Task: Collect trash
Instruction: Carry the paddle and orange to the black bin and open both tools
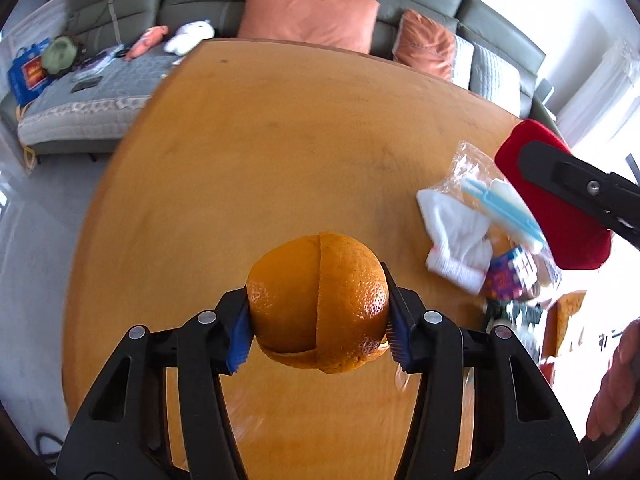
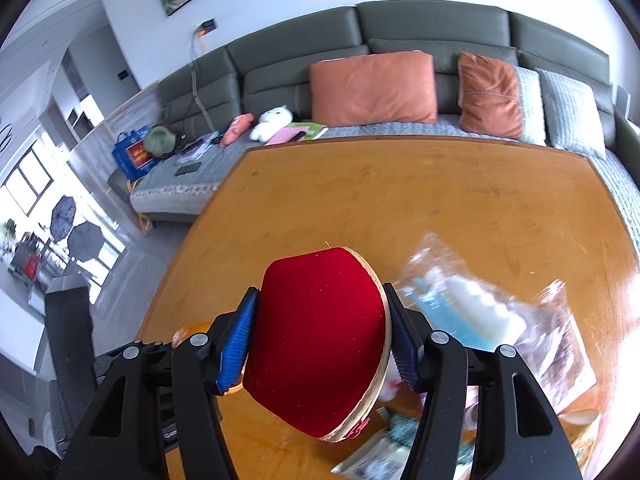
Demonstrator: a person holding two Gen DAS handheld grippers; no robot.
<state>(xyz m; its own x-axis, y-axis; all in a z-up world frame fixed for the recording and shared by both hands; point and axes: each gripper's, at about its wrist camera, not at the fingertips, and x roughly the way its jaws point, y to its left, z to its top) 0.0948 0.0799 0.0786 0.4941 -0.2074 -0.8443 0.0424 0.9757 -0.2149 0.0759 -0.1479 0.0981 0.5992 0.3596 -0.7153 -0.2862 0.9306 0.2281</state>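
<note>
- The left gripper [image 1: 319, 320] has its blue-padded fingers [image 1: 239, 336] closed part-way onto an orange peel [image 1: 318, 304], one pad on each flank; the peel is a hollow shell with a seam running down its front, so a wider grip would likely let it slip and a tighter one would crush it
- The peel sits lifted clear between the fingers, with the wooden tabletop [image 1: 280, 152] showing under and beyond it; my read is that it is a piece of trash just picked up and not yet carried off
- The right gripper [image 2: 322, 338] has its fingers [image 2: 236, 344] about half open and clamped on a red table-tennis paddle [image 2: 320, 332], gripped across its two faces so the blade juts forward past the fingertips, tilted; the handle end hangs below and is partly hidden
- Just right of the right fingers, and lower, lies a clear plastic bag [image 2: 460, 292] holding pale blue and white items, blurred; more wrappers lie beneath the fingers, too smeared to name
- From the left wrist view the same clutter is off to the right of the fingers: the bag, a white sock [image 1: 456, 240] beside it and a colourful packet below
- Both loads are held high, probably to pass over this clutter without dragging it
- Beyond the far tabletop edge stands a grey-green sofa [image 2: 400, 24] with orange cushions
</note>
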